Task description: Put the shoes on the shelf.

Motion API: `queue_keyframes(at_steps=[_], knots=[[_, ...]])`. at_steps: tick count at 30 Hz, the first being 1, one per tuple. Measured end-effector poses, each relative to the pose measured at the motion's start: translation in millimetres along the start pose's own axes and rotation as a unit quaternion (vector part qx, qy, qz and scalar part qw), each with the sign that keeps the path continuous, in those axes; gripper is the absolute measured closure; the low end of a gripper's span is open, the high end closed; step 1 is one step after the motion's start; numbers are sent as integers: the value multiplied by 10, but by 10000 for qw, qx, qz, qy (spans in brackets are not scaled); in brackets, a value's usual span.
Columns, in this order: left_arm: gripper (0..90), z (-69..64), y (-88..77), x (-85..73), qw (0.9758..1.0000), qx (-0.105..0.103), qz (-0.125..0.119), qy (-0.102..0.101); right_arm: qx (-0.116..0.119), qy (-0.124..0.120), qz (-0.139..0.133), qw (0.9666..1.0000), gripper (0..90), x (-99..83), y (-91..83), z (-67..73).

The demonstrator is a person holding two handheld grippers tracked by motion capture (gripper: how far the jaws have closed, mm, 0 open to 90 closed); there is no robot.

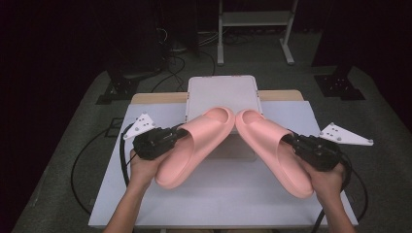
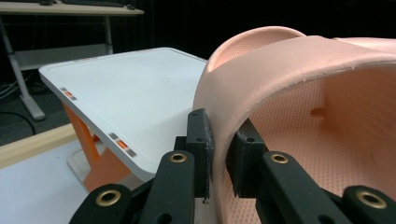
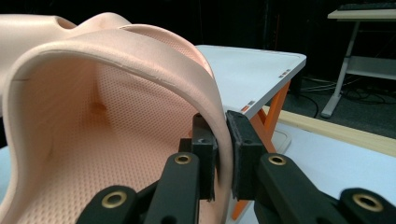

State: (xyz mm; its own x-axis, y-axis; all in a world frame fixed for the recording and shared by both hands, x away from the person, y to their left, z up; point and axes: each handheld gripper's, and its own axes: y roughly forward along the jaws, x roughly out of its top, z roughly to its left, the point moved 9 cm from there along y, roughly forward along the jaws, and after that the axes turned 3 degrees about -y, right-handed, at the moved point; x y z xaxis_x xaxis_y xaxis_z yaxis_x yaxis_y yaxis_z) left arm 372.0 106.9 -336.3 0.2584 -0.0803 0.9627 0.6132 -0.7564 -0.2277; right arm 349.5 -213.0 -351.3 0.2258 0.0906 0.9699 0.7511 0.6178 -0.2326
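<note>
White platform (image 1: 222, 93) stood centre-rear with both pink slippers (image 1: 194, 145) (image 1: 273, 148) angled over its front edge, toes almost meeting, leaving bare table (image 1: 218, 199) open in front and along the outer left and right sides.

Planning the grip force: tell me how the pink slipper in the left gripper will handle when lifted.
The left slipper is probably soft foam: its strap looks thick where the left gripper pinches it. Likely light, since that grip carries it tilted. Its matte, dotted surface suggests little slipping.
</note>
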Motion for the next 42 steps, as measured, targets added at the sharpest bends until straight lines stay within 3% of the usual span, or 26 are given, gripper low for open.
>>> queue_keyframes(at_steps=[16,27,42], knots=[[801,306,162,212,9997,252,35,14,-209,3,41,9998,819,221,267,-106],[797,459,335,303,9991,377,181,-93,-354,198,164,9990,817,279,458,-267],[789,604,446,370,9980,548,261,-198,-470,201,277,9983,811,386,651,-387]])
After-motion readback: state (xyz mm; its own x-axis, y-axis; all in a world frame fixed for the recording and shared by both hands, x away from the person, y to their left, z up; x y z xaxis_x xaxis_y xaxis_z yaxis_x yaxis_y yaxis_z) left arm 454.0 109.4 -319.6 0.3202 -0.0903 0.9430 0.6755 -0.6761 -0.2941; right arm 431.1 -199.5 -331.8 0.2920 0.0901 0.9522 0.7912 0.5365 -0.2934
